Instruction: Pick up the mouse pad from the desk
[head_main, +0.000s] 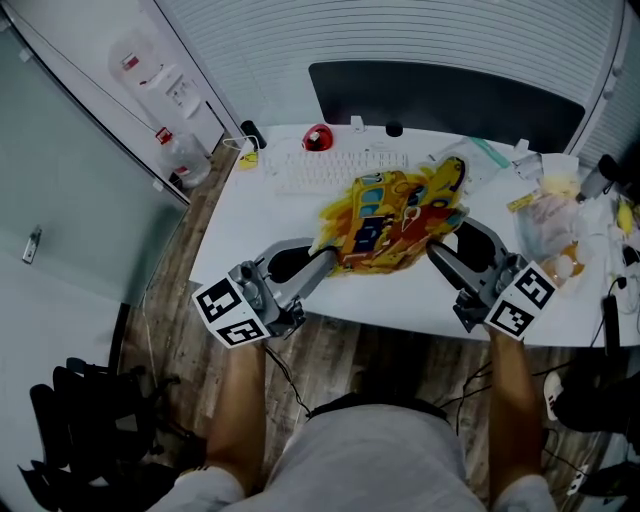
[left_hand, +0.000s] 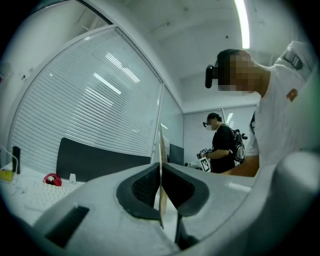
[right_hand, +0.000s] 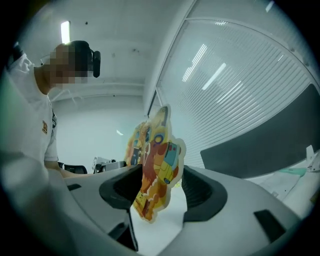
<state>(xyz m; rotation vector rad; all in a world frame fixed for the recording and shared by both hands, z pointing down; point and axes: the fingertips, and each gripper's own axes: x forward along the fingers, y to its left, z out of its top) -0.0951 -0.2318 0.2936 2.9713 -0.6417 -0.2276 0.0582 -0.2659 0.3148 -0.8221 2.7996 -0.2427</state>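
Note:
The mouse pad (head_main: 395, 215), yellow with a cartoon bus print, hangs above the white desk (head_main: 400, 300) between both grippers. My left gripper (head_main: 325, 258) is shut on the pad's left edge; in the left gripper view the pad (left_hand: 161, 150) shows edge-on as a thin strip pinched between the jaws of that gripper (left_hand: 161, 187). My right gripper (head_main: 447, 238) stands open at the pad's right side. In the right gripper view the pad (right_hand: 155, 160) stands between the jaws of that gripper (right_hand: 157, 192), close to the left jaw, with a gap to the right one.
A white keyboard (head_main: 335, 168) and a red object (head_main: 317, 138) lie behind the pad, before a dark panel (head_main: 440, 100). Bags and small items (head_main: 550, 210) crowd the desk's right end. Another person (left_hand: 222, 142) stands far off.

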